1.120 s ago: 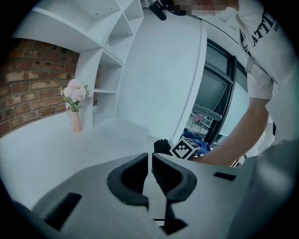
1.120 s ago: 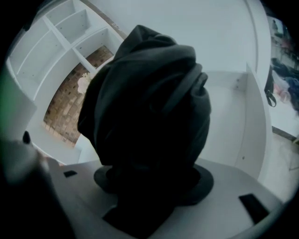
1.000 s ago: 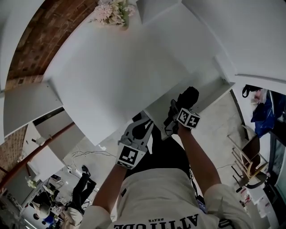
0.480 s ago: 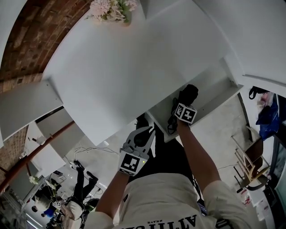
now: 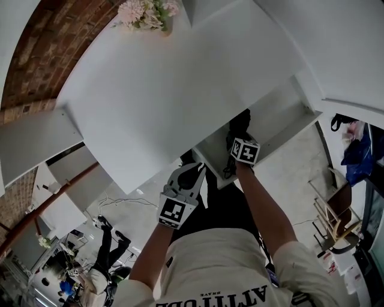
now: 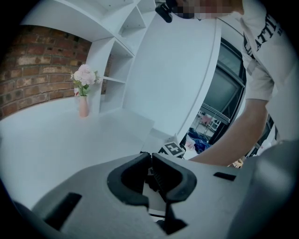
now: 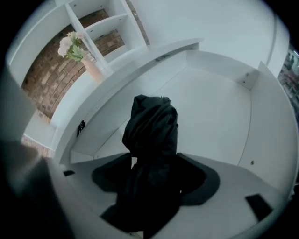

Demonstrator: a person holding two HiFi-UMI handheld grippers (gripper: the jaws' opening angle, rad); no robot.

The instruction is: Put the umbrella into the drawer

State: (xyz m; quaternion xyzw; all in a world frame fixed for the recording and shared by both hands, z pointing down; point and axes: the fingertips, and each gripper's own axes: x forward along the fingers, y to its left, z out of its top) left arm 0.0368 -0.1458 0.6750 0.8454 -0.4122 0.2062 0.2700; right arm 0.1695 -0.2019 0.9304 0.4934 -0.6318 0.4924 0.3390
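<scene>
- The right gripper (image 7: 156, 170) sits just right of centre in the head view and points steeply down into the open white drawer (image 7: 212, 109).
- Its jaws stand wide apart and have just been opening. The folded black umbrella (image 7: 152, 126) is between them and fills the gap.
- In the right gripper view, the umbrella rises from the jaws through the centre of the frame. Its bunched far end is over the drawer's bare floor, toward the left wall. I cannot tell whether the end touches the floor.
- The left gripper (image 6: 150, 158) hangs at lower centre in the head view, outside the drawer and just in front of the white tabletop (image 5: 168, 90).
- Its jaws are drawn together to a thin slit, with nothing held between them.
- A pale vase of pink flowers (image 5: 147, 13) stands at the top of the head view, on the far end of the tabletop.
- A brick wall (image 5: 36, 57) fills the upper left of the head view.
</scene>
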